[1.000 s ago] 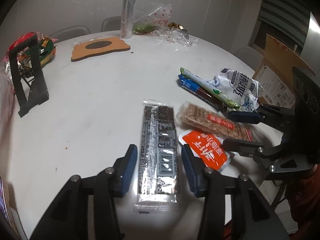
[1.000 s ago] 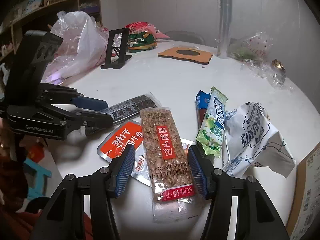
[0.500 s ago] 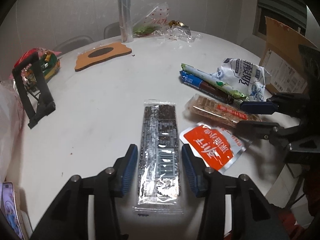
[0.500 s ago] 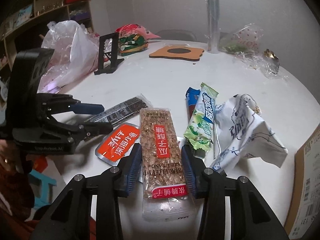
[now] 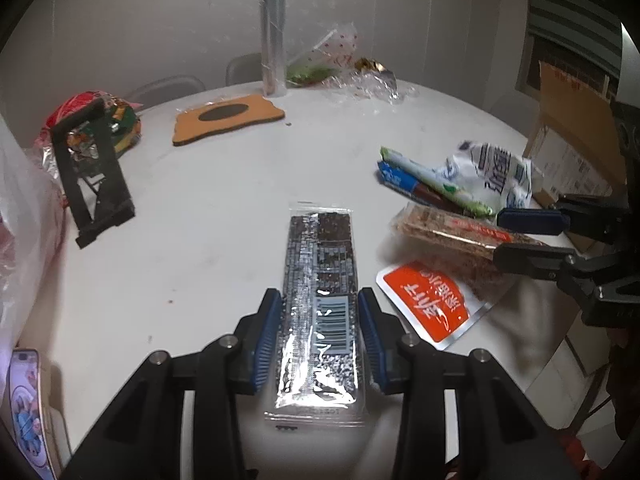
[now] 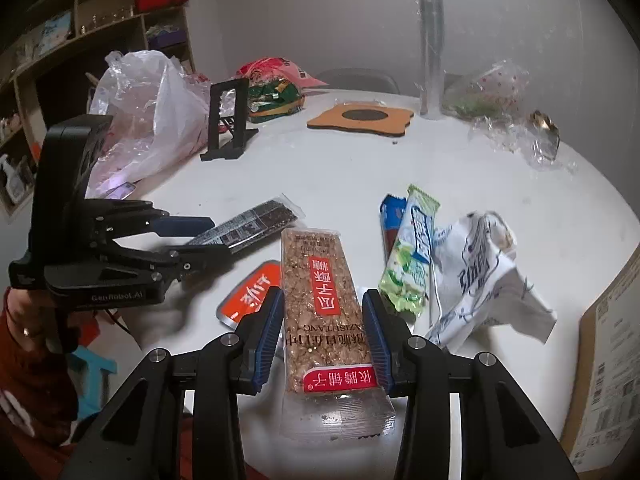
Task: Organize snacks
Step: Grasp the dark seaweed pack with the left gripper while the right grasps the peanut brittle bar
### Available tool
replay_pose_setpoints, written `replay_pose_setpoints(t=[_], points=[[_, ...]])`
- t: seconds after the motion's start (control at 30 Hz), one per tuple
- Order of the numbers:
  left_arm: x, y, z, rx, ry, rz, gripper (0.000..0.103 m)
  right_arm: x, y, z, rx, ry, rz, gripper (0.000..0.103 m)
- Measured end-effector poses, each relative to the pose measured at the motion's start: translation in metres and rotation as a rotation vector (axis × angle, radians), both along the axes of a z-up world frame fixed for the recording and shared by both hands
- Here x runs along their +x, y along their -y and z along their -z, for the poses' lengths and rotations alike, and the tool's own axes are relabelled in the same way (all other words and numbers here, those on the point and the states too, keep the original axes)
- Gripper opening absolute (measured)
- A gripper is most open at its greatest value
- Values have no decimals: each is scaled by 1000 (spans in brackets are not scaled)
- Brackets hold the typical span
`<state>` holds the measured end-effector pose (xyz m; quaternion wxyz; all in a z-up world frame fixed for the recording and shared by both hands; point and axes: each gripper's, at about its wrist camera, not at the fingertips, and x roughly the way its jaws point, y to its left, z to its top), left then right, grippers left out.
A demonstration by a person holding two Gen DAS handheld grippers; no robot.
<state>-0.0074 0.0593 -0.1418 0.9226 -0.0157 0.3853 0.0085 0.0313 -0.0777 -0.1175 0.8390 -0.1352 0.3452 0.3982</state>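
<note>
On the white round table [image 5: 224, 208], my left gripper [image 5: 318, 300] is closing on a long dark sesame bar [image 5: 320, 256] in clear wrap, with both blue pads touching its edges. From the right wrist view the left gripper [image 6: 220, 236] holds that dark bar [image 6: 252, 224] at its near end. My right gripper [image 6: 322, 300] is shut on a brown peanut brittle bar [image 6: 320, 280] with a red label. Seen from the left, the right gripper [image 5: 500, 236] holds the brittle bar [image 5: 444, 228] above an orange pouch [image 5: 424, 304].
A green-white bar [image 6: 412, 252], a blue bar [image 6: 390, 212] and a crumpled white bag [image 6: 480, 264] lie to the right. A cardboard box [image 6: 612, 360] stands at the table's edge. Farther off are a black stand [image 5: 92, 172], a cork coaster [image 5: 228, 116], a clear tube [image 5: 273, 32] and a plastic bag [image 6: 148, 116].
Both grippers' jaws have narrowed onto their bars. The right pads closed first and now press the brittle bar; the left pads have come in against the dark bar.
</note>
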Motion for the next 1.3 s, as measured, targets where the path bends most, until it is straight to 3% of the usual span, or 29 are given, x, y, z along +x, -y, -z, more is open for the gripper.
replay_pose_setpoints(t=[0.33, 0.53, 0.9, 1.03, 1.23, 1.3], points=[[-5, -3, 0, -23, 2, -11, 37, 5, -5, 23, -12, -55, -6, 38], [-1, -5, 1, -28, 0, -16, 37, 7, -10, 22, -16, -33, -39, 45], [3, -8, 3, -33, -6, -31, 37, 17, -23, 23, -49, -15, -114, 46], [4, -8, 3, -33, -6, -33, 37, 19, -22, 24, -50, -21, -107, 56], [4, -9, 3, -34, -6, -33, 37, 21, -21, 26, -39, -62, -114, 55], [4, -9, 3, -34, -6, -31, 37, 21, -21, 25, -34, -74, -105, 49]])
